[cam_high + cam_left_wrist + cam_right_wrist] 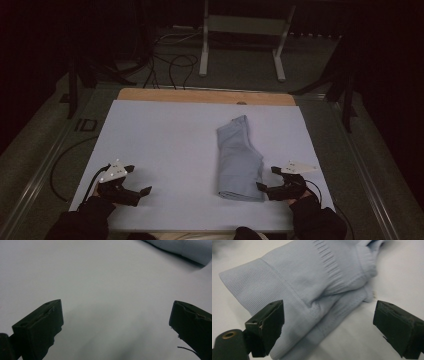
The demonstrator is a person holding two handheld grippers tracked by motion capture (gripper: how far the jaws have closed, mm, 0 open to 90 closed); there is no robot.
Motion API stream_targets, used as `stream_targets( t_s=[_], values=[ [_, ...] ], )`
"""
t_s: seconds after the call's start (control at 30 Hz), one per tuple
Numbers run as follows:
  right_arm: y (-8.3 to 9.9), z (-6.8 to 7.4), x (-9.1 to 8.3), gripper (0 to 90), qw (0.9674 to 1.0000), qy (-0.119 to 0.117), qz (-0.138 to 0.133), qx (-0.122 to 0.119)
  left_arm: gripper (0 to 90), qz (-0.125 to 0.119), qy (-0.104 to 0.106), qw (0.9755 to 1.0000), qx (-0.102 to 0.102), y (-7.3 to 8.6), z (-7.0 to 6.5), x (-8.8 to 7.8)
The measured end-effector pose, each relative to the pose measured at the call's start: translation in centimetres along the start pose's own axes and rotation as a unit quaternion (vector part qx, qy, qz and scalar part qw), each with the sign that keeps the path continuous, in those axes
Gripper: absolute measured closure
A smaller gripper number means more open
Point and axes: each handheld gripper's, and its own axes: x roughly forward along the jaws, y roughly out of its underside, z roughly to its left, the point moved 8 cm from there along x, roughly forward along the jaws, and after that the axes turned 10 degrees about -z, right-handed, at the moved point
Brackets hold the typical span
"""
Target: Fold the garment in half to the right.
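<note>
High view: a light-blue garment (239, 159), apparently a sweatshirt, lies folded into a narrow lengthwise bundle on the right half of a white sheet (165, 140) that covers the table (150, 94). The right gripper (268, 179) sits just beside the bundle's near right corner, jaws spread wide and holding nothing. The left gripper (141, 179) rests well apart from the cloth on the bare left half of the sheet, jaws likewise wide and empty.

Right gripper view: the ribbed hem and a ribbed cuff of the garment (312, 287) lie stacked between and ahead of the open jaws; one jaw overlaps the hem edge, though contact cannot be confirmed from this angle.

Left gripper view: only a corner of the bundle (185, 250) appears at the upper right, across plain sheet.

Progress, as judged: the lengthwise folds appear complete, with sleeves tucked in; a crosswise fold, bringing the near end toward the far end or the reverse, probably remains, and no grip is yet taken for it.

Clearance: the bundle's right edge runs near the sheet's right border, leaving a slim margin there. The left half and the far strip of the sheet offer ample free room for moving.
</note>
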Motion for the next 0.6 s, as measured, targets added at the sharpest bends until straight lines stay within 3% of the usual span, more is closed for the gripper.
stream_targets(
  t_s=[0.13,0.6],
  values=[
    [0.61,-0.54,-0.46,10.0,0.9997,0.019,0.01,-0.015,0.3,-0.005,-0.006,1.0,-0.004,0.2,0.35,-0.42],
    [0.76,-0.54,-0.03,10.0,0.9999,0.012,0.004,-0.011,0.3,-0.011,-0.001,0.9999,-0.003,0.06,0.09,-0.37]
  ],
)
